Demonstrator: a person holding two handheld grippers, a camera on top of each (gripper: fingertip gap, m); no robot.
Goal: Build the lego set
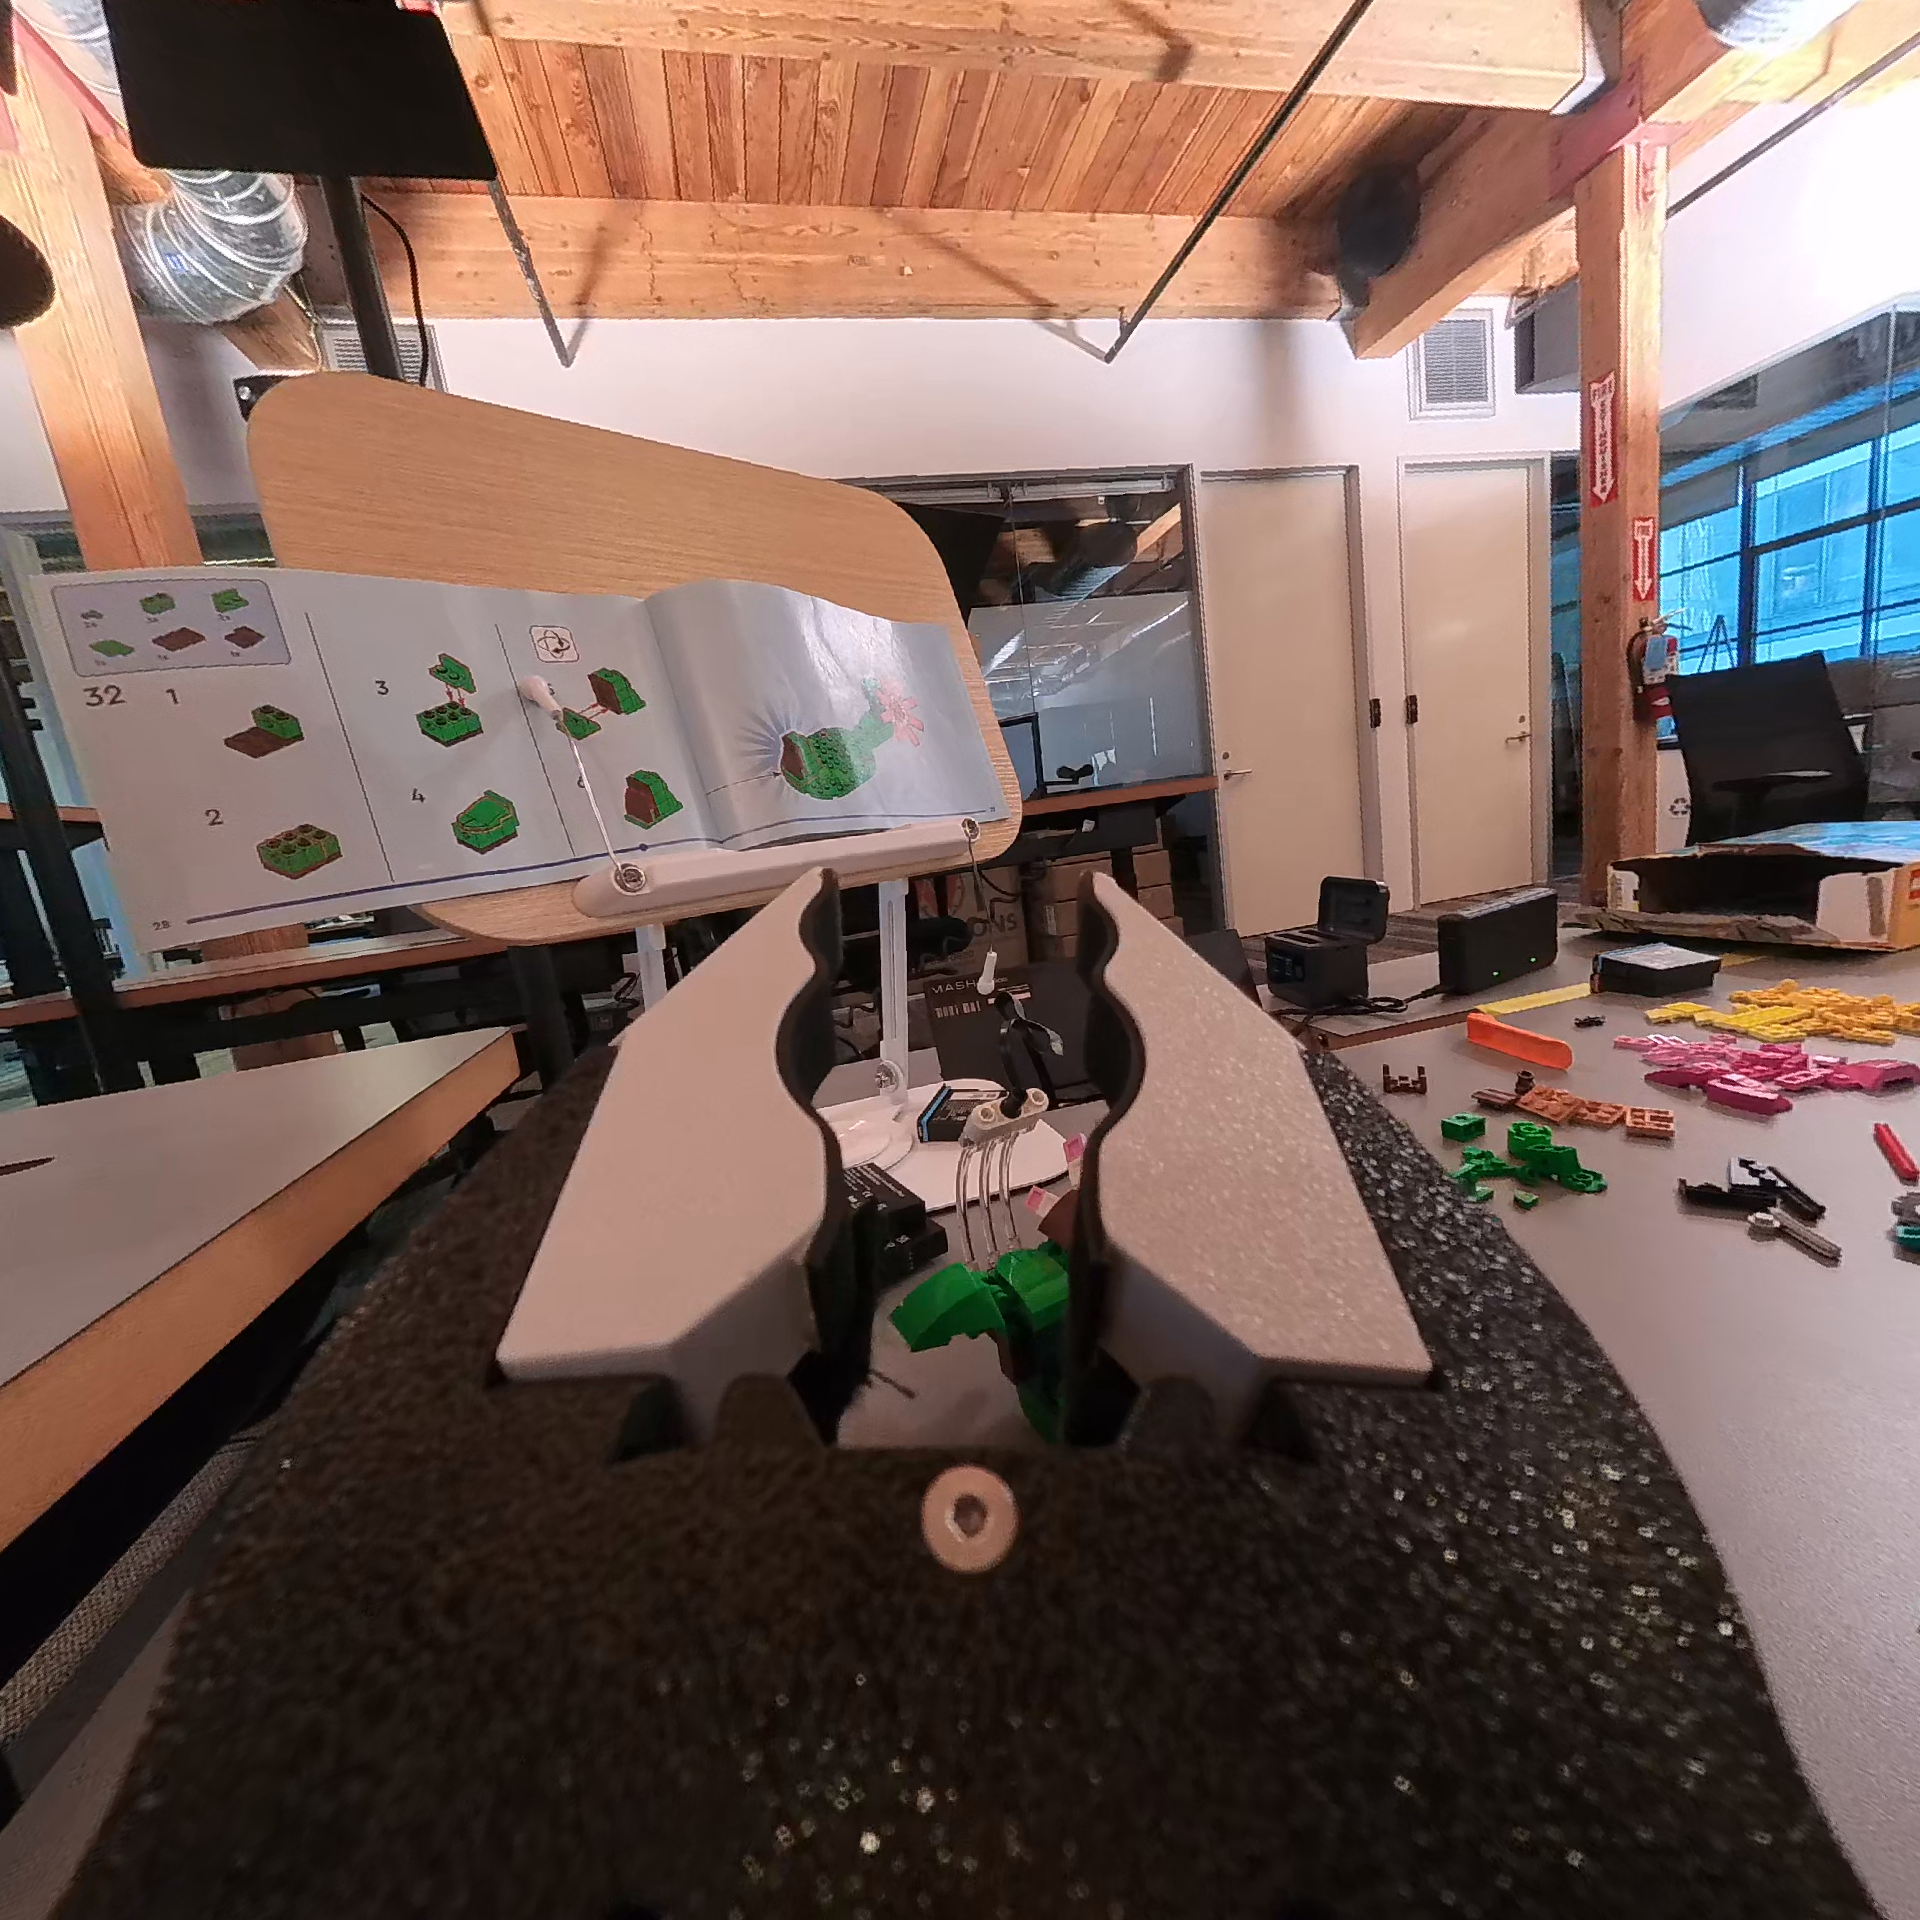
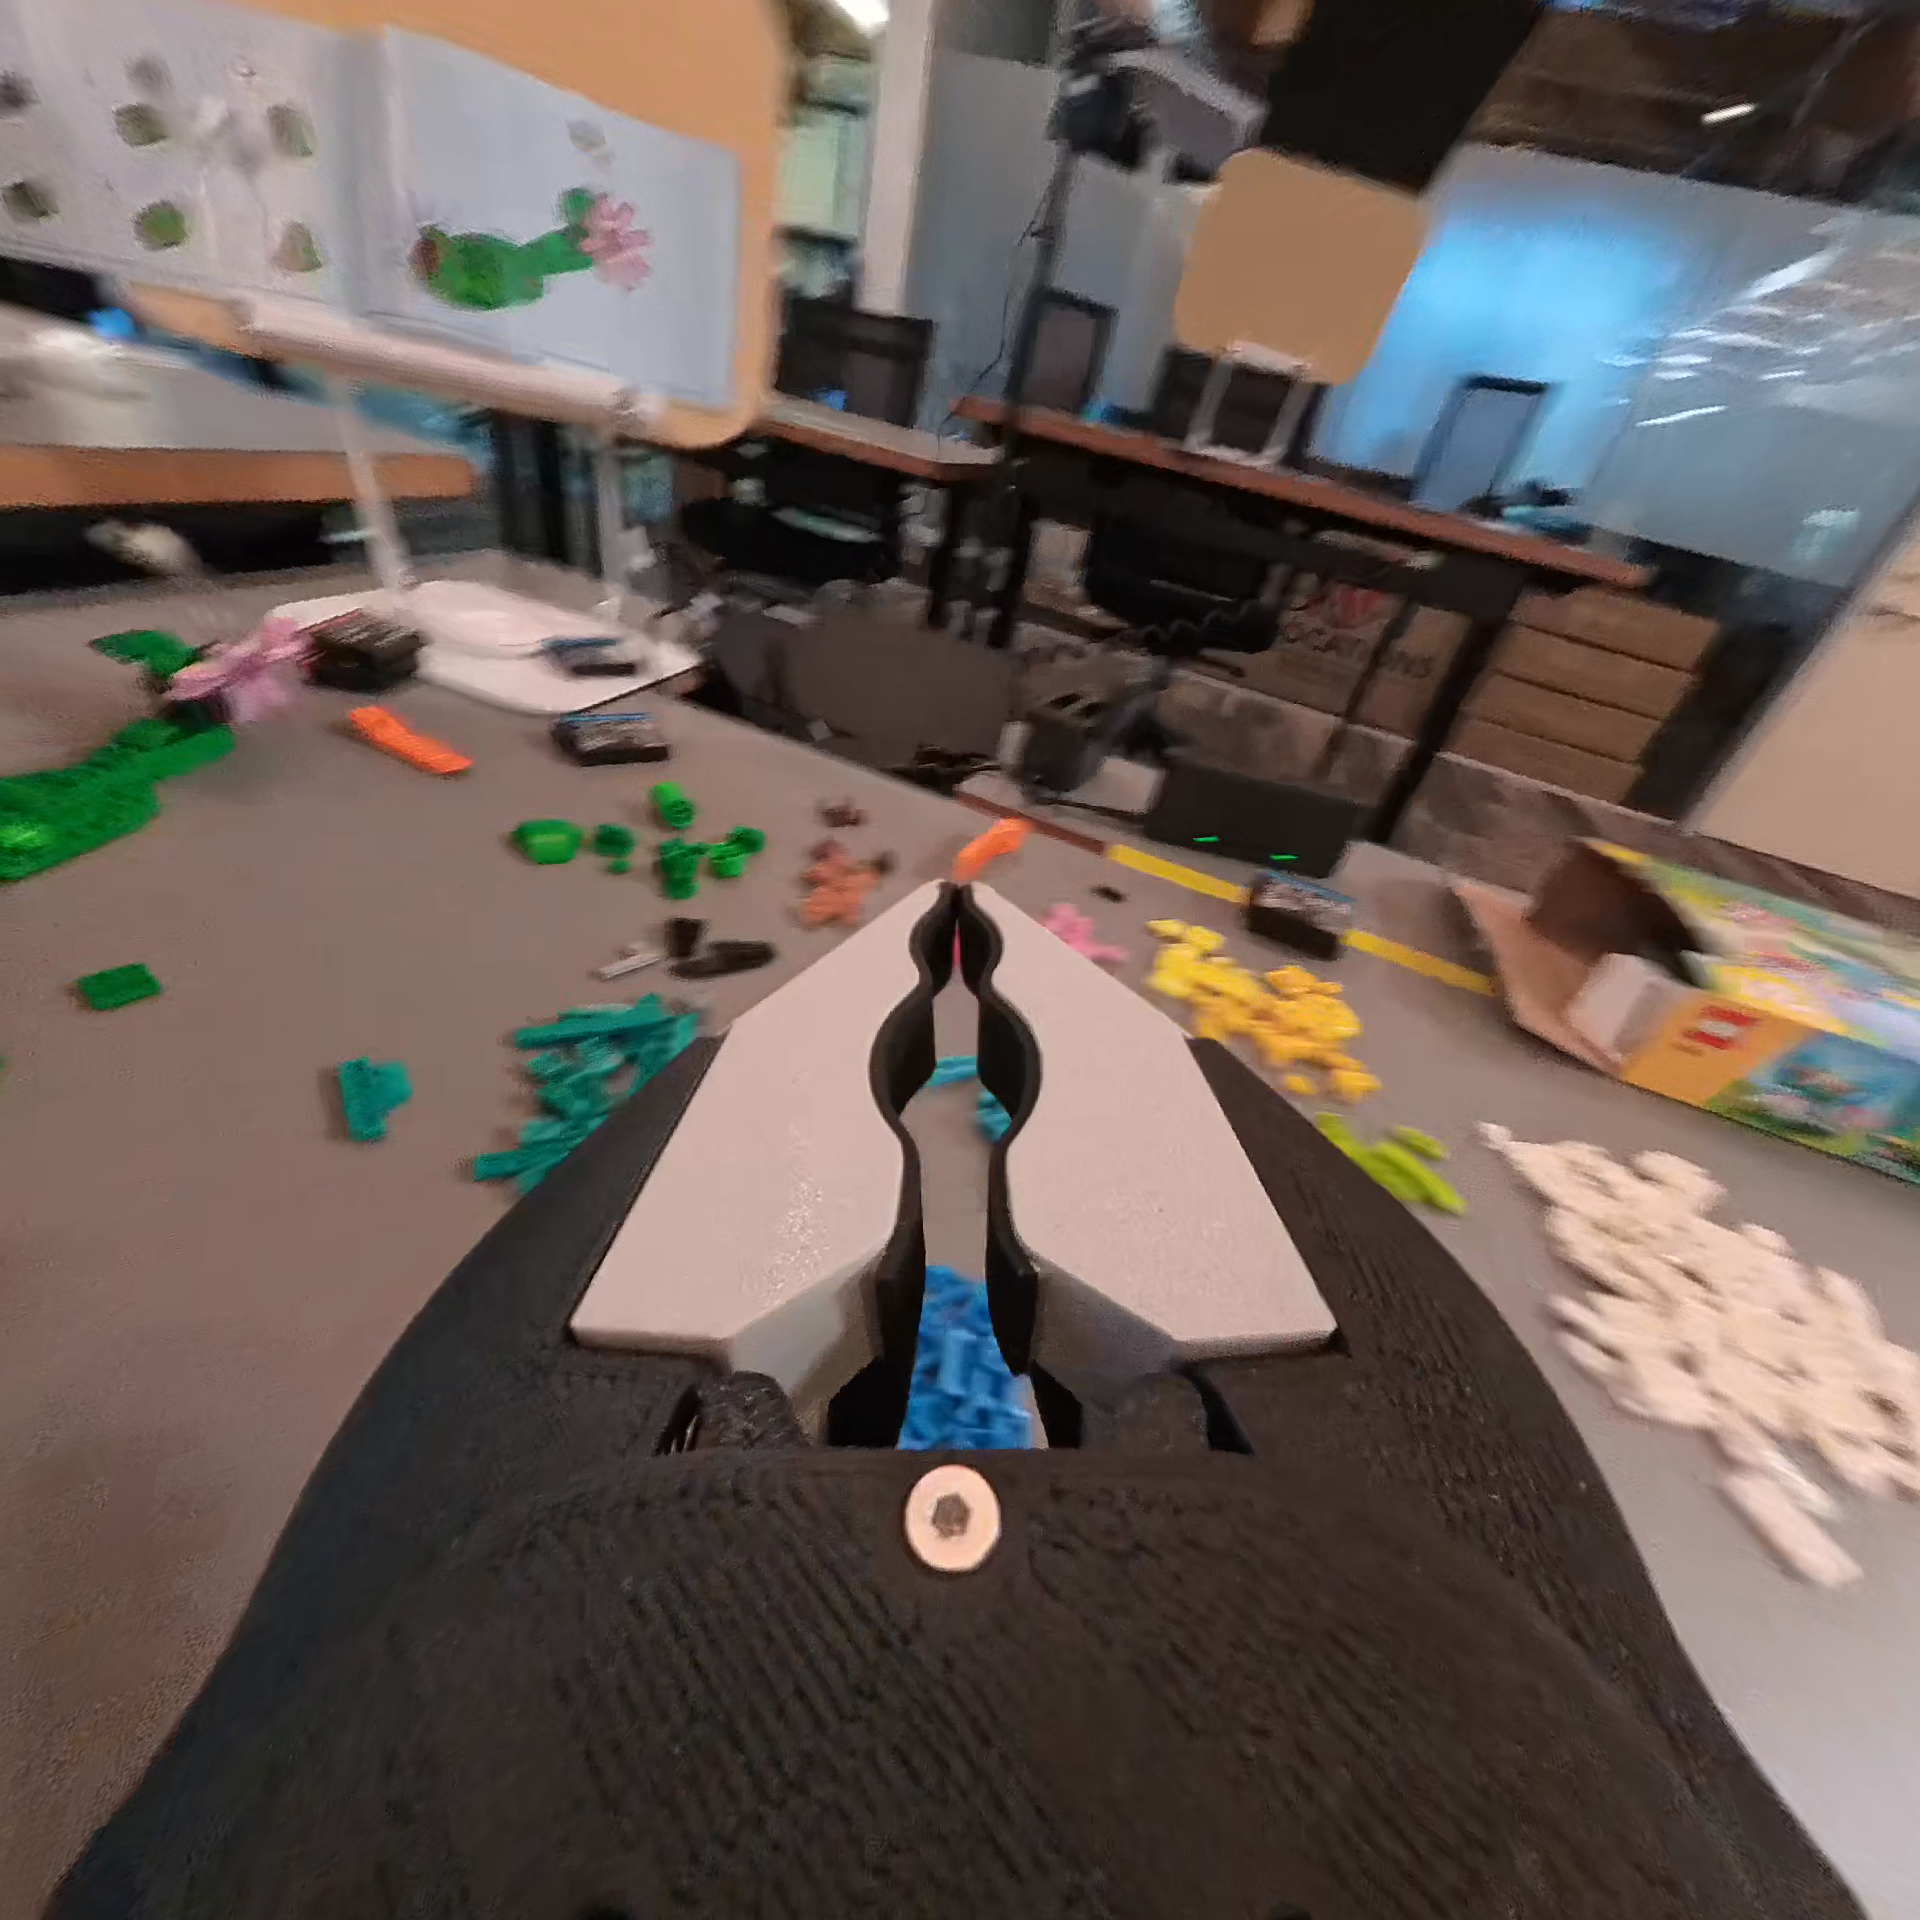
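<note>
My left gripper [image 1: 956, 894] hangs low over the grey table [image 1: 1558, 1455] with its jaws apart. A green lego build [image 1: 997, 1320] with clear rods [image 1: 987, 1195] sits between the fingers, close against the right one. A strip of table shows beside the left finger. The same build [image 2: 94, 790], with a pink flower [image 2: 249, 665], lies at the far left of the blurred right wrist view. My right gripper [image 2: 956, 904] is above the table, shut on a small pink piece [image 2: 954, 951] at its tips.
The open instruction booklet [image 1: 520, 727] rests on a wooden stand. Loose bricks lie in piles: teal [image 2: 592, 1070], yellow [image 2: 1257, 997], white [image 2: 1714, 1340], blue [image 2: 961, 1371], green [image 2: 675, 831] and brown [image 2: 836, 883]. An orange separator [image 2: 405, 738] and the torn box [image 2: 1766, 1029] are on the table.
</note>
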